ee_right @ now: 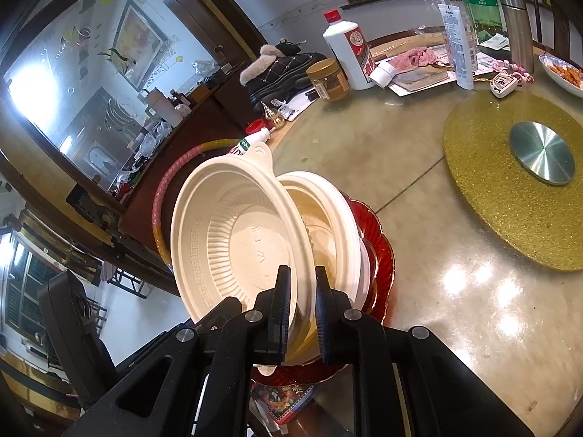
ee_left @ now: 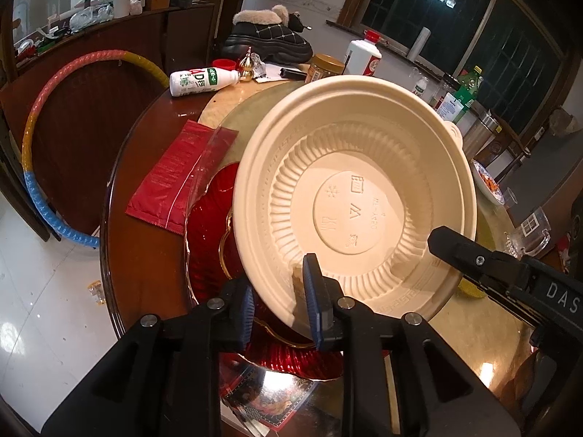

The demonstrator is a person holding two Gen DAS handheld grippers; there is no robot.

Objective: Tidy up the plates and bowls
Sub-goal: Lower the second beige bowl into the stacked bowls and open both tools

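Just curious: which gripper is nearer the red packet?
Left. The left gripper pinches the bowl rim on the side toward the red packet; the right gripper grips the bowl's opposite side, farther away.

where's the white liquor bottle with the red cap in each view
Left wrist view: the white liquor bottle stands upper centre-right, behind the tilted cream bowl, next to the brown jar.
Right wrist view: the bottle is at top centre, upright, right of the same jar.
Shared landmark: the black fur-lined boot, left of the jar in both.
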